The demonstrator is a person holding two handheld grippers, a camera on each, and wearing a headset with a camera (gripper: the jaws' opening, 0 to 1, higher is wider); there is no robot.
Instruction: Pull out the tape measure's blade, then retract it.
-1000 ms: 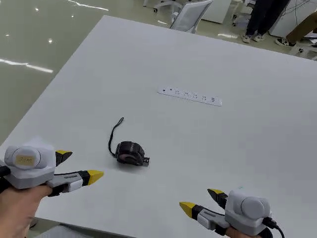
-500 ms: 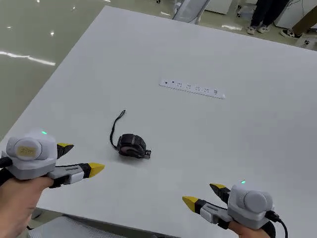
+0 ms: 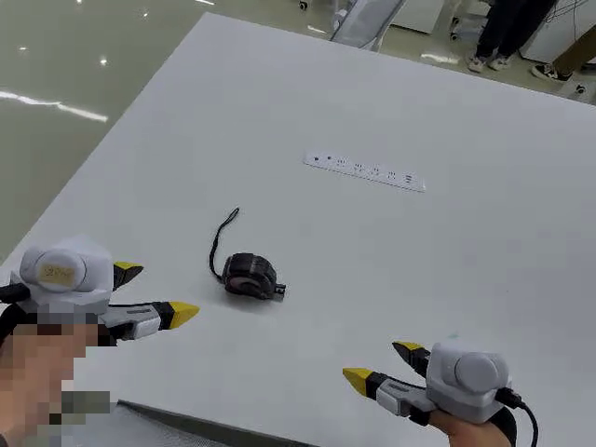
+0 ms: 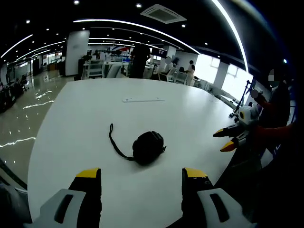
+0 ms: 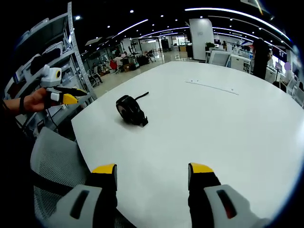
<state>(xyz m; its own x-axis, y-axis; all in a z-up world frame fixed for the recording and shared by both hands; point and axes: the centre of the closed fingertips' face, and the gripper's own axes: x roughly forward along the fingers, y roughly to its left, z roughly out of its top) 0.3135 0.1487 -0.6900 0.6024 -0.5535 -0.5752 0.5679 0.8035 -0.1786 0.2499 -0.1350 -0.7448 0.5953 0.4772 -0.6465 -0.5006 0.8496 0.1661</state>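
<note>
A black tape measure (image 3: 250, 276) with a thin wrist strap (image 3: 222, 238) lies on the white table (image 3: 372, 102), its blade fully inside. It appears ahead of both grippers as the tape measure (image 4: 148, 146) and the tape measure (image 5: 130, 109). My left gripper (image 3: 156, 293) hovers open at the table's near left edge, a hand's width left of the tape measure. My right gripper (image 3: 384, 362) is open near the front edge, to the right of and nearer than the tape measure. Neither touches it.
A white power strip (image 3: 365, 171) lies flat farther back on the table. A mesh chair (image 5: 54, 161) stands off the table's edge. An office chair (image 3: 365, 20) and a standing person's legs (image 3: 503, 33) are beyond the far edge.
The head camera has shifted slightly, so the scene sits a bit lower. Both grippers stay open and roughly in place; the tape measure has not moved.
</note>
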